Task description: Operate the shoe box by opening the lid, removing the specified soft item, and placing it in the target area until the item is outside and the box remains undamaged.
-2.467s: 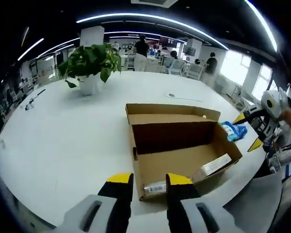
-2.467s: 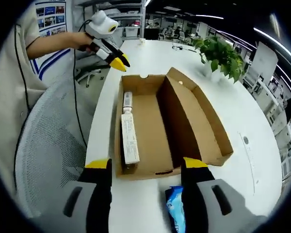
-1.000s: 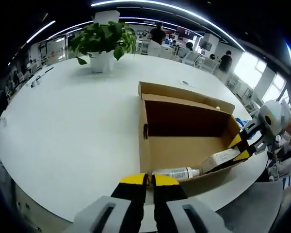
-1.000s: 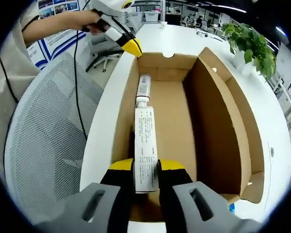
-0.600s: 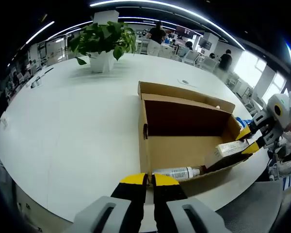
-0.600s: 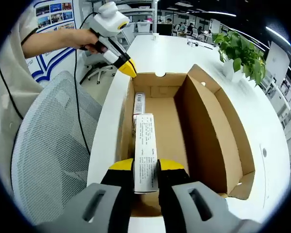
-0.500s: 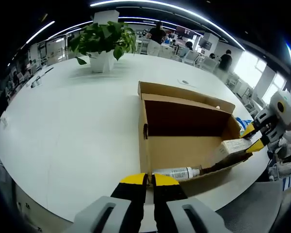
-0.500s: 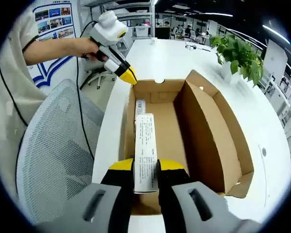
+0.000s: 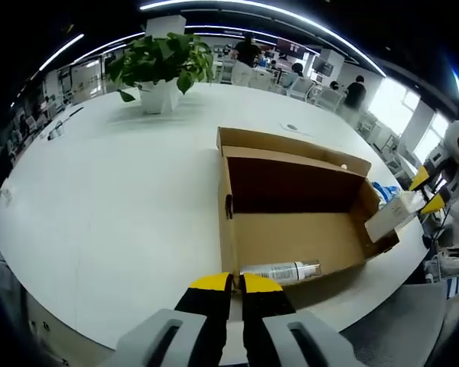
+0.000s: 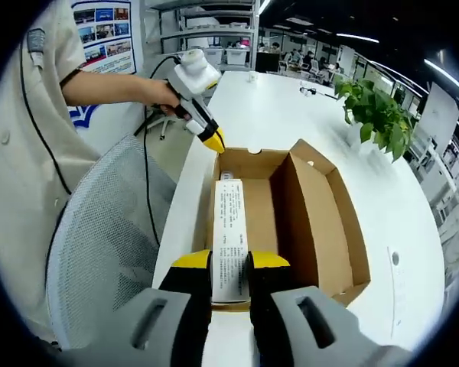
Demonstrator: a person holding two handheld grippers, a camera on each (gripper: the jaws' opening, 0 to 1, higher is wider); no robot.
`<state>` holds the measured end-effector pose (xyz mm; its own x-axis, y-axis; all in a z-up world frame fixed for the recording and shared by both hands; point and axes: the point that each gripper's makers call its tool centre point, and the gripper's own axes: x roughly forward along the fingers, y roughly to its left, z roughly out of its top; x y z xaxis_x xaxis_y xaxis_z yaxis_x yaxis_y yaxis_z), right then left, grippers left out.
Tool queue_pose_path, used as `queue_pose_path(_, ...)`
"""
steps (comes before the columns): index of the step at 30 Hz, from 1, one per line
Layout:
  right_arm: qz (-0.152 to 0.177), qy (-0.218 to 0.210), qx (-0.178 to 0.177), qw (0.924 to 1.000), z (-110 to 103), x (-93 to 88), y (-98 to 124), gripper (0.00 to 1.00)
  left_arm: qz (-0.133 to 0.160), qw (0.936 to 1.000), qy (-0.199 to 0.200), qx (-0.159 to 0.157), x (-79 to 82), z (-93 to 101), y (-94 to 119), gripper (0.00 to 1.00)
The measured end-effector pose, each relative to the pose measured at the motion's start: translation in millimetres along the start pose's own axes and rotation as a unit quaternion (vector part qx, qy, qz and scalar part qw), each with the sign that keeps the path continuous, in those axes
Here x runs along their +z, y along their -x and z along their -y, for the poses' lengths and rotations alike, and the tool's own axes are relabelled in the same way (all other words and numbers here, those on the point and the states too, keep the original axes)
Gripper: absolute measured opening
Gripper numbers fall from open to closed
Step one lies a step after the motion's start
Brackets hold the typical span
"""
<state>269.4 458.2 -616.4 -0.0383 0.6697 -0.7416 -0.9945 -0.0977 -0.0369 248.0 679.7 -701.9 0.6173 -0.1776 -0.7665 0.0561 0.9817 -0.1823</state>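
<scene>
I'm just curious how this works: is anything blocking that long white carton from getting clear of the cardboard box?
Nothing visible does. The right gripper is shut on the white carton, raised above the open shoe box. A bottle lies on the box floor below; the left gripper is shut at the box's near end.

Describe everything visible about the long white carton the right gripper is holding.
The white carton is a long, slim rectangular box, apparently cardboard, with fine dark print on its upper face that is too small to read. The right gripper is shut on its near end, the yellow-tipped jaws pressing its two long sides. It is held roughly level, lifted above the open shoe box. In the left gripper view it is seen past the box's end wall, touching nothing but the jaws.
</scene>
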Motion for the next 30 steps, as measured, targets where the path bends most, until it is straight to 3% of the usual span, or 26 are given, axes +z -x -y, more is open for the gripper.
queue_pose_path(12, -0.010, 0.025, -0.025, 0.9993, 21, -0.6, 48, 0.15, -0.008, 1.0000, -0.003, 0.000, -0.2, -0.5, 0, 0.04)
queue_pose_path(21, -0.026, 0.029, -0.050, 0.9980, 42, -15.7, 87, 0.15, -0.014, 0.9999, -0.007, 0.001, -0.4, -0.4, 0, 0.04)
queue_pose_path(30, -0.045, 0.023, -0.084, 0.9952, 67, -42.3, 130, 0.15, -0.023, 0.9997, -0.011, 0.002, -1.1, 0.7, 0, 0.04)
